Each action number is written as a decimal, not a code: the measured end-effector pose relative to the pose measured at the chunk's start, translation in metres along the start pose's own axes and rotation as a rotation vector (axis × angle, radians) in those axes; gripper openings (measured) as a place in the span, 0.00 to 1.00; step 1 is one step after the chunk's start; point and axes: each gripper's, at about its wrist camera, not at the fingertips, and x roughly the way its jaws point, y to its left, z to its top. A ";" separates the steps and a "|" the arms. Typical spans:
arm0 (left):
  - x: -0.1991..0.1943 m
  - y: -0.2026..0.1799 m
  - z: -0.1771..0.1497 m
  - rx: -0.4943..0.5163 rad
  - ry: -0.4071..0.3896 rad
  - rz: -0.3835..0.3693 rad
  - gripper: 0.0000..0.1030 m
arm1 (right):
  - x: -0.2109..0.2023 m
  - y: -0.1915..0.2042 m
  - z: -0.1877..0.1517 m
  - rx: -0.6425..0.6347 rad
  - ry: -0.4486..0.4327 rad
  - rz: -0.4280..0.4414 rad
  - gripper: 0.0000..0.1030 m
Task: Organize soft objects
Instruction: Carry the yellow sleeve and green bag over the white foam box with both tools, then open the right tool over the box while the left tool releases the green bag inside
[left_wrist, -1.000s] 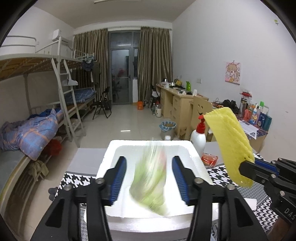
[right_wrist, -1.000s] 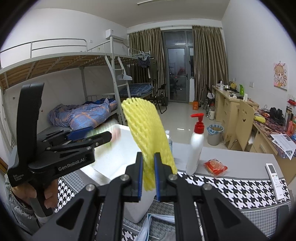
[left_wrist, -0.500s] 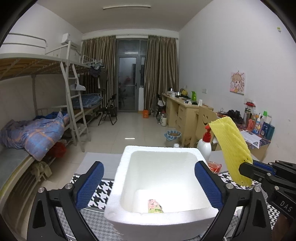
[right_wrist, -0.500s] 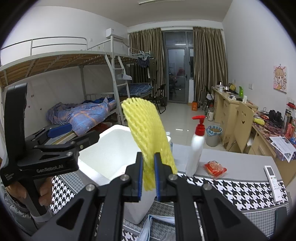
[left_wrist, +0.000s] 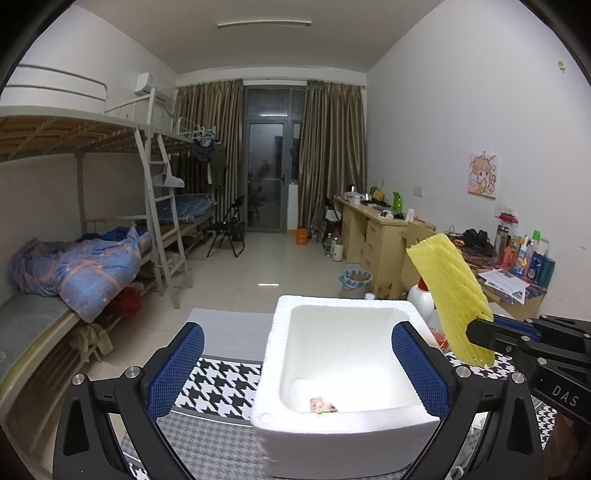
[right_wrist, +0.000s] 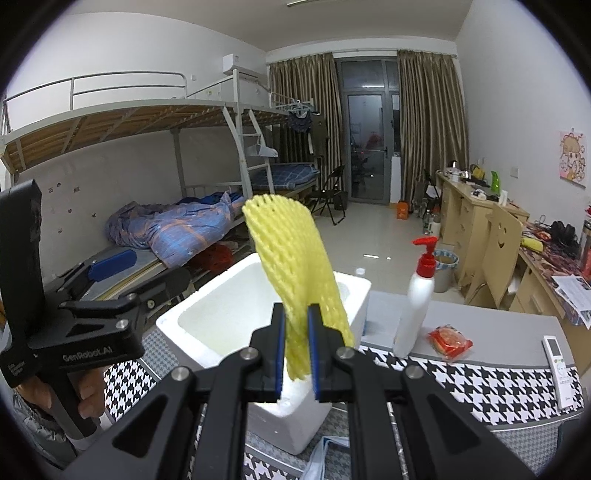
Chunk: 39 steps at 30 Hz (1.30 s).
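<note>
Right tongs (right_wrist: 296, 350) pinch foam net (right_wrist: 291, 269); left tongs (left_wrist: 295, 369) gape.

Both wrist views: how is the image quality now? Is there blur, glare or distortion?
Left wrist view: sharp, no motion blur; the fisheye bends the walls, dark corners; the white foam box looks overexposed inside, so the small item at its bottom is hard to identify. Right wrist view: also sharp; the yellow foam net shows its mesh clearly; the ceiling light reflects on the floor.
</note>
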 end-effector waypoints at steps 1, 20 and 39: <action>0.000 0.000 0.001 0.000 -0.001 0.004 0.99 | 0.001 0.001 0.000 0.000 0.001 0.004 0.14; -0.010 0.009 -0.006 0.008 -0.019 0.046 0.99 | 0.026 0.007 0.004 -0.005 0.037 0.030 0.14; -0.006 0.014 -0.009 0.000 -0.008 0.049 0.99 | 0.049 0.014 0.004 0.003 0.102 0.048 0.54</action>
